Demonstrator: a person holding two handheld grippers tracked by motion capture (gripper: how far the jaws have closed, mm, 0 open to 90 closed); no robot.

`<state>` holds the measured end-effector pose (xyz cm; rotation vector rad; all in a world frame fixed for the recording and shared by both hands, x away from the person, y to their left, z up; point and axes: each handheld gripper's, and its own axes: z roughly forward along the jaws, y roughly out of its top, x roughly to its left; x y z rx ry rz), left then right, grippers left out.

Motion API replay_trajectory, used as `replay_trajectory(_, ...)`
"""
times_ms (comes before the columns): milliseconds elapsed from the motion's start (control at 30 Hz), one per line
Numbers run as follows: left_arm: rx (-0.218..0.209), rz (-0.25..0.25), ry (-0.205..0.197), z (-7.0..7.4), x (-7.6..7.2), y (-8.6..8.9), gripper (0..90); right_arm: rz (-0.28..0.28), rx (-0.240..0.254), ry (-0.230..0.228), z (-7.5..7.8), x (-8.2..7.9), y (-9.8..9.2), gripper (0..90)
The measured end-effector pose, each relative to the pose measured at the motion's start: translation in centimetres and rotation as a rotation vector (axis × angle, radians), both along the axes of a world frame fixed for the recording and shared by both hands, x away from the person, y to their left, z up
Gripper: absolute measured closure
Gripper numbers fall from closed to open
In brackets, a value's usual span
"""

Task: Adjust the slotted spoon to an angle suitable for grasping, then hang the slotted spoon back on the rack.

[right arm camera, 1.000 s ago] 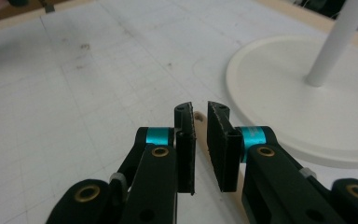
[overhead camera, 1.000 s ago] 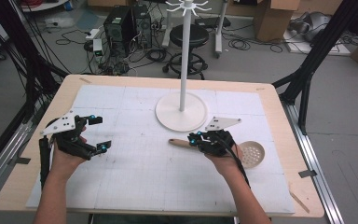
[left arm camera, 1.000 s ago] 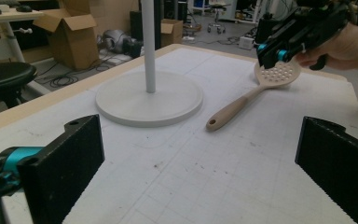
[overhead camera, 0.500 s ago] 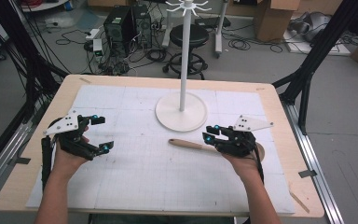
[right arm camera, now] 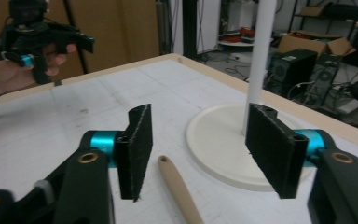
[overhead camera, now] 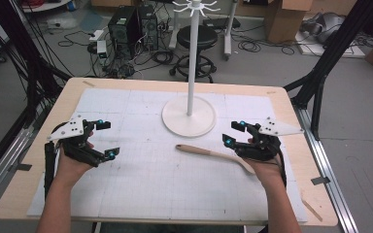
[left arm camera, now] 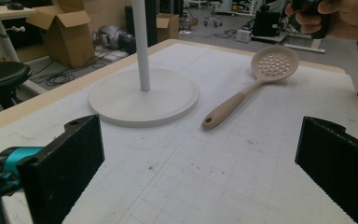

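Hand-held gripper [overhead camera: 234,133] over spoon's [overhead camera: 213,153] bowl

A white stand [overhead camera: 189,114], comprising a round base and an upright pole topped with hooks, is placed at the far middle of the desk [overhead camera: 291,104]. The desk is covered by a white gridded mat [overhead camera: 141,184]. Beyond it, a black stool [overhead camera: 199,39], computer towers [overhead camera: 131,24], cables and cardboard boxes [overhead camera: 284,17] are noted on the floor.
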<state>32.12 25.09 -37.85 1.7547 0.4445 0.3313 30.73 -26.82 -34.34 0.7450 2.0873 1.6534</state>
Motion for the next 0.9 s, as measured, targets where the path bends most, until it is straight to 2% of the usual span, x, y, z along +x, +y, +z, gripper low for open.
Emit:
replay_trajectory(167,-0.003,-0.001,0.000,0.0,0.1,0.0,1.7,-0.030,0.012,-0.010,0.0,0.1,-0.4,28.9)
replay_trajectory(300,-0.004,-0.003,0.003,-0.1,0.2,0.0,1.7,-0.039,0.017,0.000,-0.1,0.1,-0.8,23.2)
replay_trajectory(433,-0.012,-0.006,0.004,-0.1,0.3,-0.1,1.7,-0.048,0.020,-0.004,0.0,0.1,-1.2,21.5)
replay_trajectory(500,-0.014,-0.006,0.001,-0.1,0.4,-0.1,1.7,-0.049,0.059,-0.029,0.2,-0.2,-1.7,21.5)
replay_trajectory(633,-0.021,-0.007,0.003,-0.1,0.4,-0.1,1.7,-0.059,0.079,-0.046,0.5,-0.4,-2.2,20.8)
replay_trajectory(900,-0.016,-0.011,-0.002,0.0,0.4,-0.3,1.7,-0.043,0.049,-0.037,0.4,-0.4,-1.8,19.9)
